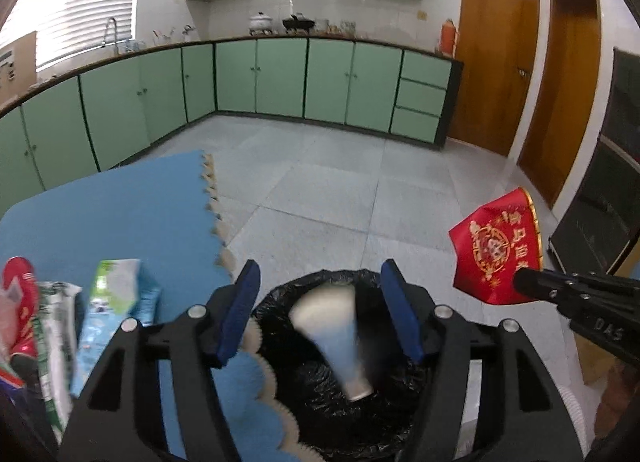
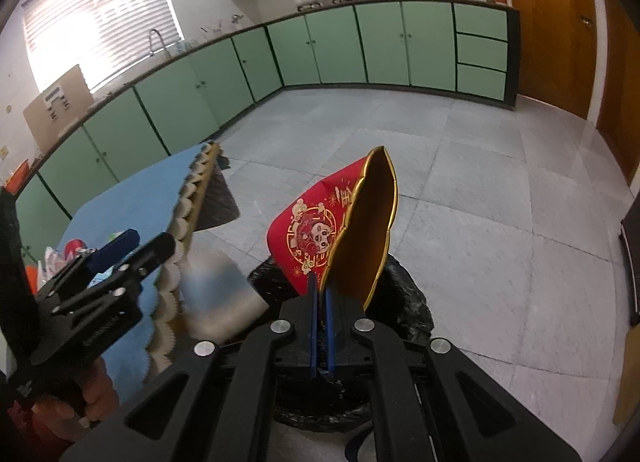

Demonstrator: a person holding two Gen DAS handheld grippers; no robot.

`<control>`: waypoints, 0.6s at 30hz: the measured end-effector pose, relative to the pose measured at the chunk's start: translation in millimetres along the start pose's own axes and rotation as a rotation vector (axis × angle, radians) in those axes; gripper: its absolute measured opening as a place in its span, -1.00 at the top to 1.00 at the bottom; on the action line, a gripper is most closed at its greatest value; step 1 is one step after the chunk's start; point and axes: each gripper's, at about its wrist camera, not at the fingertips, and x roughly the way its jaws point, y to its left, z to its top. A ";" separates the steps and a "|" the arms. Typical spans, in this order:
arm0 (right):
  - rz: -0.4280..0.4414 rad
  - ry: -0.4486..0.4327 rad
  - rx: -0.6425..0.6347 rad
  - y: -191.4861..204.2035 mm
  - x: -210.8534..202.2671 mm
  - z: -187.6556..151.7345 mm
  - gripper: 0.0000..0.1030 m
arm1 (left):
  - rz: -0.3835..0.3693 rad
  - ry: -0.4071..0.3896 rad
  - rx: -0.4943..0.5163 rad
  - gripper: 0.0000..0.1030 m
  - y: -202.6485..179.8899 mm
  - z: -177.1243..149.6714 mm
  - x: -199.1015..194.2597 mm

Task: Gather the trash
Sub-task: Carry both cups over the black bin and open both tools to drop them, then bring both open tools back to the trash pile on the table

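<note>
Blurred pale cup (image 1: 340, 338) between spread left claw (image 1: 320, 302) pads, above black-lined bin (image 1: 320, 402).

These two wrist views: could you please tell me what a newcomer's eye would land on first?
Probably the red and gold paper packet, pinched in the shut right tool above the black-lined bin. Next, the blurred white cup between the open left tool's blue fingers, not gripped, over the bin. More wrappers lie on the blue mat at left.
</note>
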 end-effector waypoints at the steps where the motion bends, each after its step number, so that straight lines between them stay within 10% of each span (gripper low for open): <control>1: 0.001 0.004 0.007 -2.6 3.0 3.1 0.93 | -0.001 0.010 0.001 -0.22 0.3 -0.1 4.4; 10: 0.028 0.044 0.026 -3.5 34.0 3.0 0.90 | 0.068 -0.010 -0.018 -0.40 27.5 -3.3 -13.4; 18: 0.001 0.031 -0.004 16.6 30.7 0.6 0.13 | 0.144 -0.048 -0.044 -0.53 58.1 -7.0 -55.2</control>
